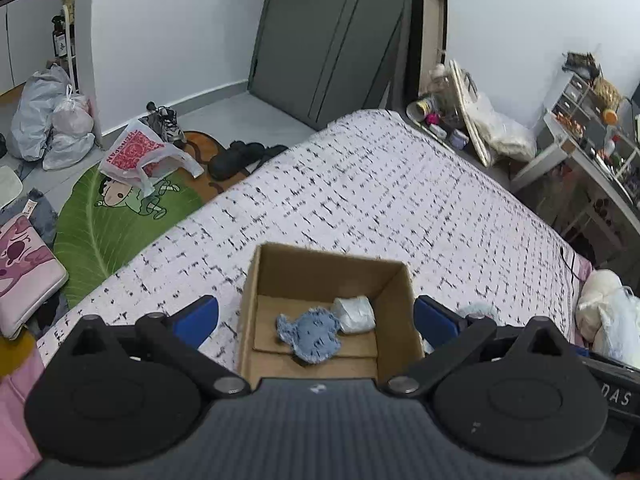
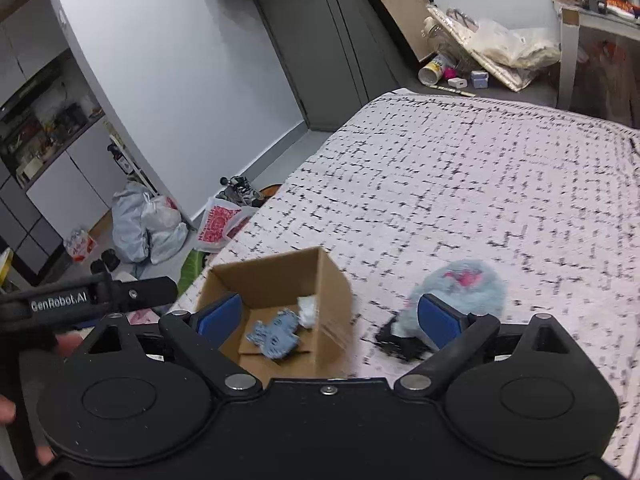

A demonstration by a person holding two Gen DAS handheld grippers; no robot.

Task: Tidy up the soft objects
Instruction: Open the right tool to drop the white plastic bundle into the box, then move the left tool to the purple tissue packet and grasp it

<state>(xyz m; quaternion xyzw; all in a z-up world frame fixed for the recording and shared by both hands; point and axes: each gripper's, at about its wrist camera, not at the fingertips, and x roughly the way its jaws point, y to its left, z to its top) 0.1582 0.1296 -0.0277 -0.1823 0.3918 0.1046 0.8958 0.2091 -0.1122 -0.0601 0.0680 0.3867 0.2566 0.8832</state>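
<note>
A cardboard box [image 1: 326,280] is seen standing open on a bed [image 1: 400,184] covered with a white, black-flecked spread. Inside the box, a blue frayed cloth [image 1: 310,334] lies on the bottom, and a small white bundle [image 1: 355,314] rests just beside it against the far corner.

The left gripper [image 1: 316,320] is held above the box with its blue fingers [image 1: 198,316] spread wide, one on either side of the box walls, and nothing is gripped between them.

The right gripper [image 2: 332,316] is likewise spread wide and empty; its left finger [image 2: 220,314] is seen in front of the box, its right finger in front of a fluffy pale-blue toy [image 2: 464,284] with pink marks. The toy lies on the spread to the right of the box, apart from it, with something black under its near edge.

On the floor beyond the bed, a green leaf-shaped rug [image 1: 120,216] and a red-and-white plastic bag [image 1: 136,156] are visible.
</note>
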